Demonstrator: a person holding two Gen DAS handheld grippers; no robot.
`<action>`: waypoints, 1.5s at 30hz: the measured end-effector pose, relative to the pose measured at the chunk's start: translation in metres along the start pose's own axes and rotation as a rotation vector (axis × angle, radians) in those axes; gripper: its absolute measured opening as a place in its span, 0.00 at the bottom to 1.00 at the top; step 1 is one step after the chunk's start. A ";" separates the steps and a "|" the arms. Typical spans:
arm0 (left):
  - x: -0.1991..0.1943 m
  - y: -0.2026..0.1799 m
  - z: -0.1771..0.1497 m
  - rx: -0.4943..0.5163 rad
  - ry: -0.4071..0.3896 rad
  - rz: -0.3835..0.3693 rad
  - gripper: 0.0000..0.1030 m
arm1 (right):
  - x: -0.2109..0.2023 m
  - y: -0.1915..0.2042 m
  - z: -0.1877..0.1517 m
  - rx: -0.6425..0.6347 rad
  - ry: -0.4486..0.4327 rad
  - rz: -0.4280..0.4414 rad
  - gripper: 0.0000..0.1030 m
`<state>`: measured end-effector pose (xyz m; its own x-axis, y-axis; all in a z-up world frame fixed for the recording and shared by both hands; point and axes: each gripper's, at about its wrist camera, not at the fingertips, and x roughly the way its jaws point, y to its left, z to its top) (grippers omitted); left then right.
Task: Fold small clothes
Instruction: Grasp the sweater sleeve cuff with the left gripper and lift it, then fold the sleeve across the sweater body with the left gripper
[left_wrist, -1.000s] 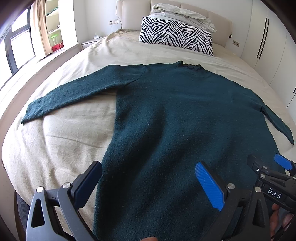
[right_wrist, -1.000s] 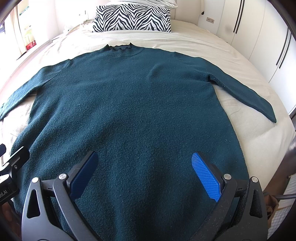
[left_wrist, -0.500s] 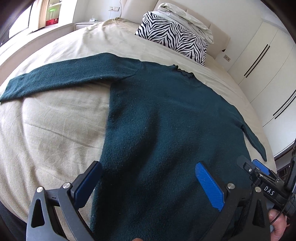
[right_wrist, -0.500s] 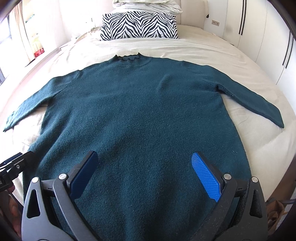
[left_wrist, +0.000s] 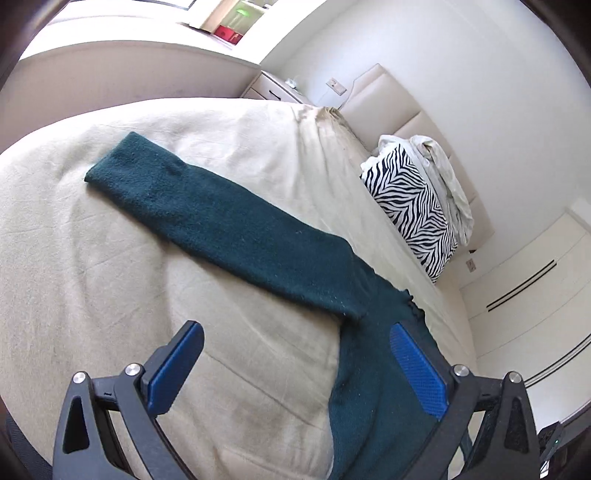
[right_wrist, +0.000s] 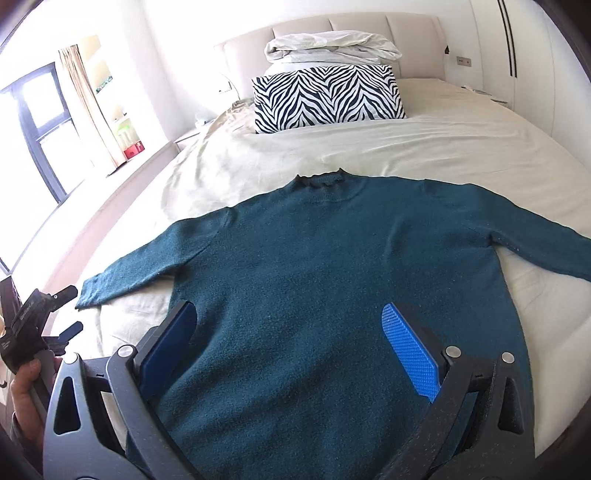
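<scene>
Sweater soft, limp knit; we judge sleeve cuff best hold. Left gripper, right gripper: both spread apart, empty.

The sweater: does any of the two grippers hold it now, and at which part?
Nothing is held. The left gripper and the right gripper both have open jaws above the sweater, which lies flat on the bed.
</scene>
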<state>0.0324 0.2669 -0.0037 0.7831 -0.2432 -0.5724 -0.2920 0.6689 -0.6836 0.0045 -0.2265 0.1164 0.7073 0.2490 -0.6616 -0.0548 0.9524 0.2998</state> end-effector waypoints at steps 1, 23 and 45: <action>-0.001 0.018 0.010 -0.074 -0.020 -0.034 0.99 | 0.002 0.003 0.001 0.003 0.009 0.017 0.84; 0.046 0.149 0.078 -0.631 -0.216 -0.051 0.23 | 0.044 0.002 0.000 0.130 0.093 0.112 0.65; 0.186 -0.146 -0.092 0.598 0.201 0.095 0.10 | 0.119 -0.076 0.018 0.378 0.228 0.305 0.64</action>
<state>0.1703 0.0595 -0.0519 0.6338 -0.2517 -0.7314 0.0476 0.9565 -0.2879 0.1057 -0.2721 0.0270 0.5258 0.5765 -0.6254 0.0531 0.7116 0.7006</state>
